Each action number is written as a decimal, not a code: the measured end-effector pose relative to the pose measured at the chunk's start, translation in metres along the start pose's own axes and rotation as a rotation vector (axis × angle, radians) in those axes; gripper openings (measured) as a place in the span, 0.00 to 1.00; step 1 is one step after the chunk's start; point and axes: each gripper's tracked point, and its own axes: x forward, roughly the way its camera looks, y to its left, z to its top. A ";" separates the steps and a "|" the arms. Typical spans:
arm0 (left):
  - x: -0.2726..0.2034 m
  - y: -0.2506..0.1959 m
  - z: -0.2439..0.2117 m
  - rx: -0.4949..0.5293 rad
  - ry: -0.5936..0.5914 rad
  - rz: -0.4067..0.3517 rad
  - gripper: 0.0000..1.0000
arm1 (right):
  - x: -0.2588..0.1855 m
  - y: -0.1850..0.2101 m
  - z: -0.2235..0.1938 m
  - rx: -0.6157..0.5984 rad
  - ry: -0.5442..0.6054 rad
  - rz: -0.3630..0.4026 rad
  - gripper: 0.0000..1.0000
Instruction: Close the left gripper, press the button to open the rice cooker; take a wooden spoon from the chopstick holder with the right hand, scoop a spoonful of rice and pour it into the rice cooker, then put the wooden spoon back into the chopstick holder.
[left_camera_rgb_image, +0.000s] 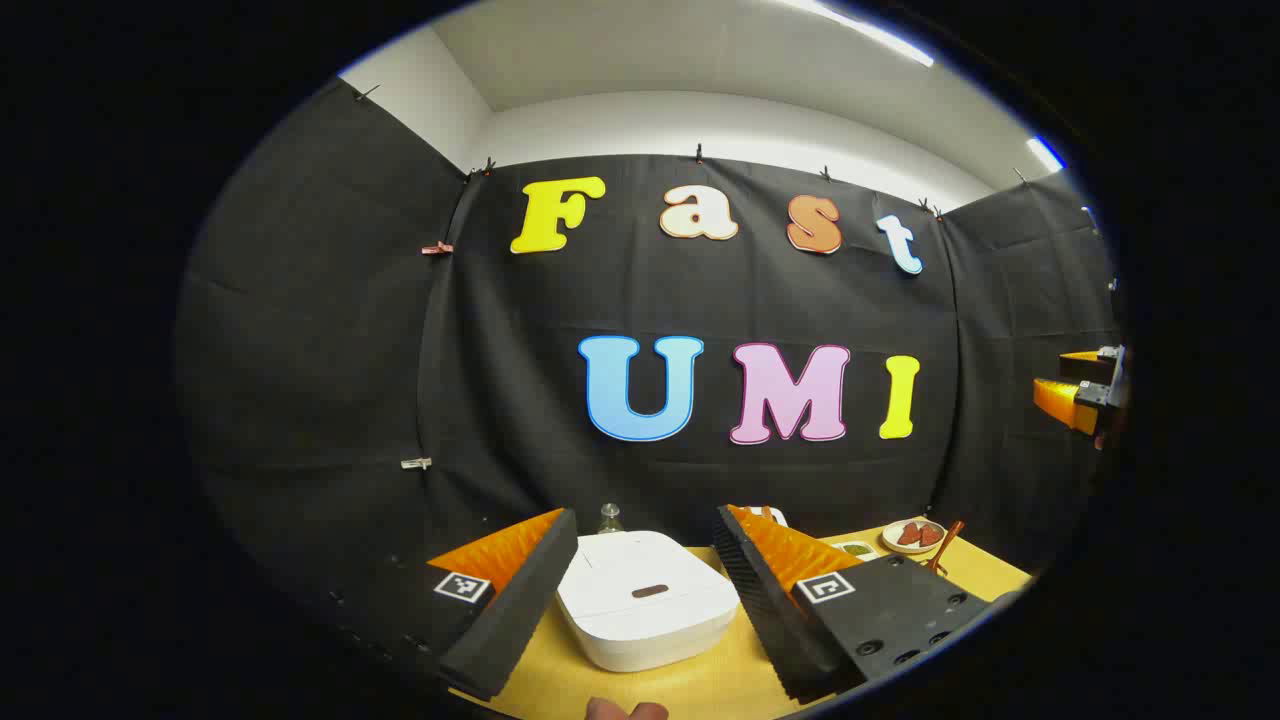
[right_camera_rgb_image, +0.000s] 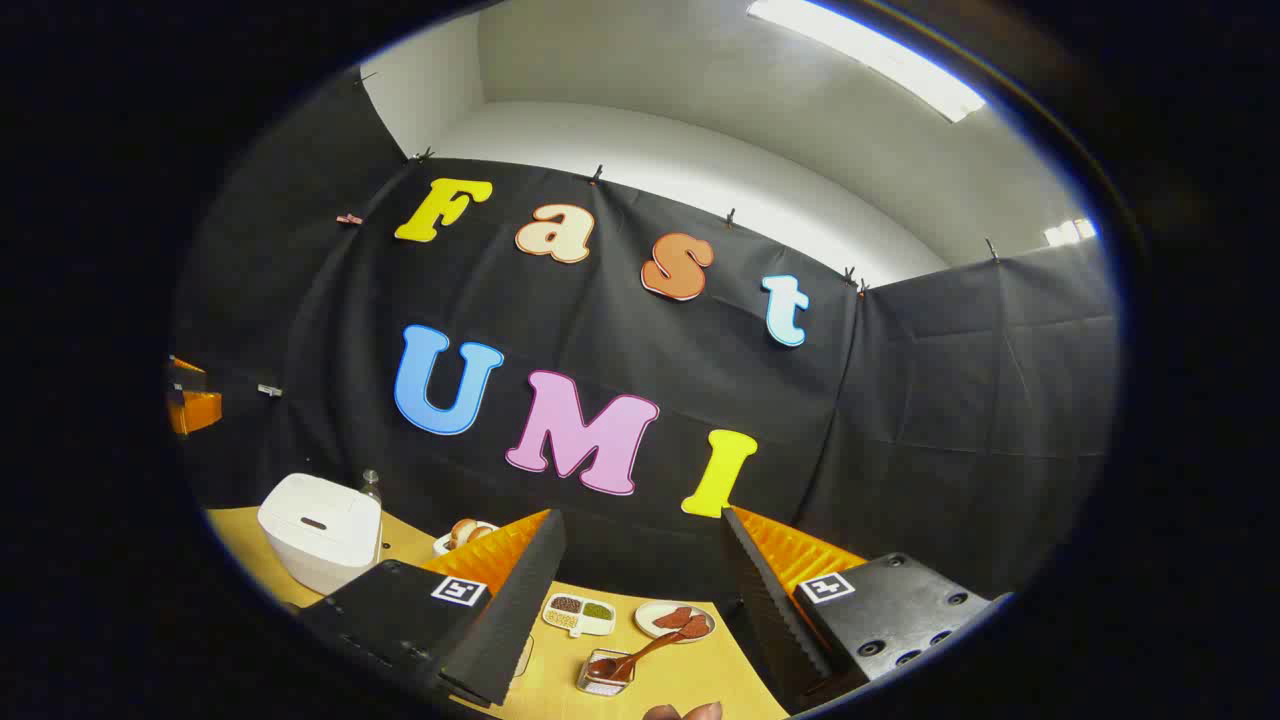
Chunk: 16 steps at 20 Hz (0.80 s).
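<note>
Black cloth hangs all around the booth, with a white wall and bright ceiling lights above it. Down low sits a yellow table (left_camera_rgb_image: 700, 680).

From the left gripper view, the white rice cooker (left_camera_rgb_image: 645, 610) sits on the table with its lid down. A small dark button (left_camera_rgb_image: 650, 591) shows on the lid. The left gripper (left_camera_rgb_image: 645, 600) hangs in the air in front of the rice cooker, and its two fingers are spread wide apart with nothing between them. The cooker shows in the gap between the fingers. A little glass bottle (left_camera_rgb_image: 610, 517) stands just behind the rice cooker. Off to the right of the rice cooker lies a round plate (left_camera_rgb_image: 913, 536) with red-brown pieces on it, and a wooden spoon (left_camera_rgb_image: 945, 545) leans near that plate.

From the right gripper view, the right gripper (right_camera_rgb_image: 640, 610) is up in the air too, well to the right of the rice cooker (right_camera_rgb_image: 320, 540). Its fingers are also wide apart and hold nothing. Below it, the wooden spoon (right_camera_rgb_image: 640, 655) rests with its bowl in a small clear box (right_camera_rgb_image: 605, 675). A white divided dish (right_camera_rgb_image: 580, 612) with little seeds sits beside the round plate (right_camera_rgb_image: 675, 620), both to the right of the rice cooker. A bowl (right_camera_rgb_image: 465, 535) with pale round things sits just to the right of the rice cooker.
</note>
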 end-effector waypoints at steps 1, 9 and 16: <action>0.000 0.000 0.000 -0.007 0.002 -0.002 0.95 | -0.001 0.000 0.000 -0.002 0.005 -0.002 0.97; 0.004 0.005 0.001 0.020 0.005 -0.001 0.96 | -0.010 0.001 0.006 -0.027 0.024 -0.016 0.97; 0.003 -0.001 -0.007 0.025 0.026 0.017 0.95 | -0.008 -0.011 -0.005 -0.019 0.026 -0.017 0.97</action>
